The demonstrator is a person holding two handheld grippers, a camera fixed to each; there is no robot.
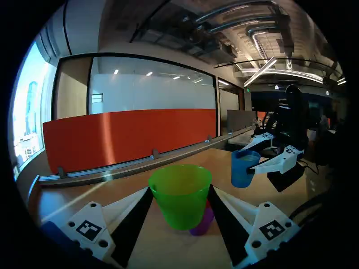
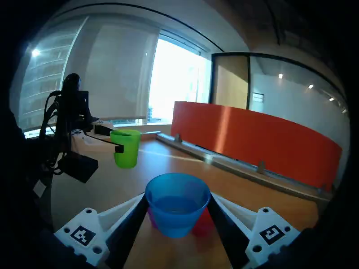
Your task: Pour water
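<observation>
As seen along the right gripper [image 2: 178,197], pinched upright between two white plastic fingers [image 2: 112,219]: a tapered, translucent blue cup [image 2: 178,213], smooth-walled and round-rimmed, with water [image 2: 177,207] showing as a darker pool low inside. Poised over a pale wooden desk [image 2: 134,179] with a satin, faintly reflective top. Tucked just behind the cup's base, a red shape [image 2: 203,226] and a purple shape [image 2: 151,219], possibly more cups, too hidden to tell. Printed near each finger's base, a black-and-white square marker [image 2: 80,235], a coded pattern rather than words.

Across the desk and well apart, clamped on both sides by the left gripper [image 1: 181,190]: an opaque lime-green cup [image 1: 181,199] of the same tapered shape, upright, its plastic glossy along the rim, its inside out of sight from this low angle. Same white fingers, black inner faces, matching square markers.

Behind both cups, running the desk's far edge: a long orange partition [image 1: 130,139], matte and flat-faced, seated in a grey metal rail [image 1: 134,165]. Farther back, glass office walls, sunlit windows [image 2: 179,85] and bare ceiling ducts [image 1: 251,22] lit by angled strip lights.
</observation>
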